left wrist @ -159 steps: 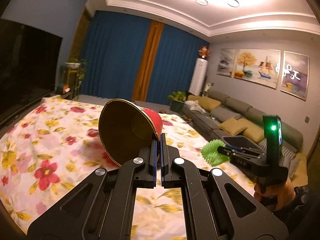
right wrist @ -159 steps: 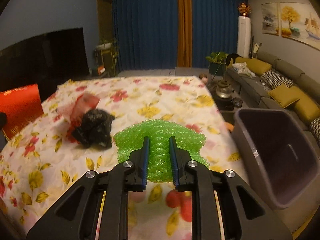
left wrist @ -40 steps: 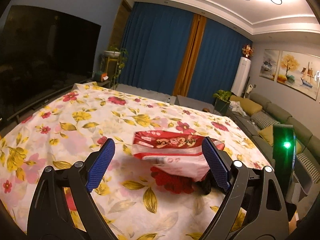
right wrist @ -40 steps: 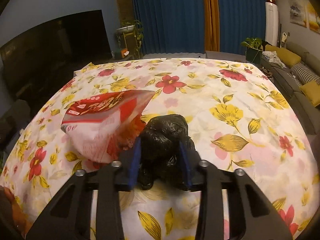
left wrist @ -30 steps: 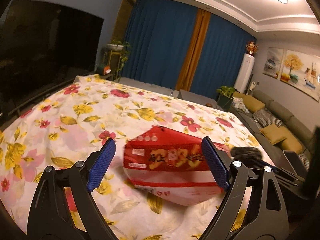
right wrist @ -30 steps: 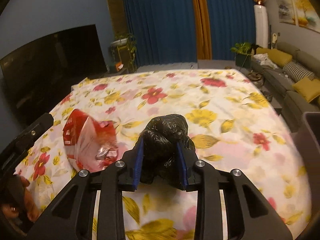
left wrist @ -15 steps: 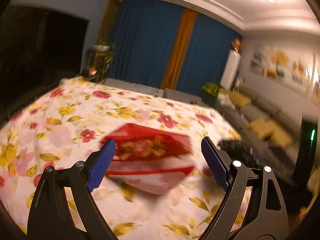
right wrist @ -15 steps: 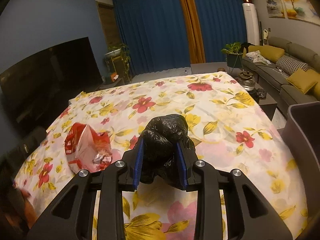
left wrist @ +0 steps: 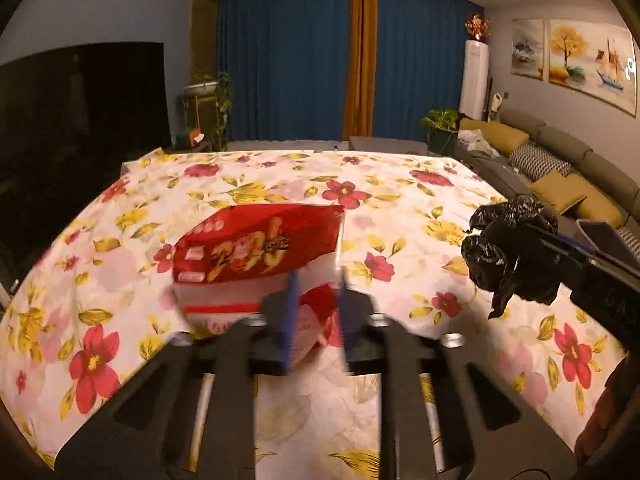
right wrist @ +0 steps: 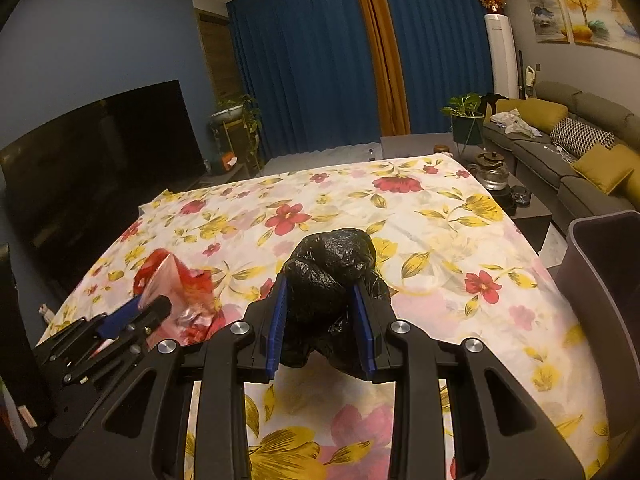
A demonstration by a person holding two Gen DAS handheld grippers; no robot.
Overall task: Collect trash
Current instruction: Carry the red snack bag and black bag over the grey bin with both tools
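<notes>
A red and white snack bag (left wrist: pixel 256 256) lies on the flowered table. My left gripper (left wrist: pixel 316 312) has its jaws closed in on the bag's near right corner; the fingers are motion-blurred. The bag (right wrist: pixel 180 296) and the left gripper (right wrist: pixel 132 316) also show at the left of the right wrist view. My right gripper (right wrist: pixel 322 328) is shut on a crumpled black plastic bag (right wrist: pixel 332 276) and holds it above the table. The black bag (left wrist: pixel 512 256) also shows at the right of the left wrist view.
A dark grey trash bin (right wrist: pixel 608 280) stands at the table's right edge. The flowered tablecloth (right wrist: pixel 420 216) covers the whole table. A sofa (left wrist: pixel 560 168) runs along the right wall. A dark TV screen (right wrist: pixel 100 152) is on the left.
My left gripper's jaws went from wide open around the snack bag to nearly closed on its corner. My right gripper lifted the black bag off the table and drew it back toward the right.
</notes>
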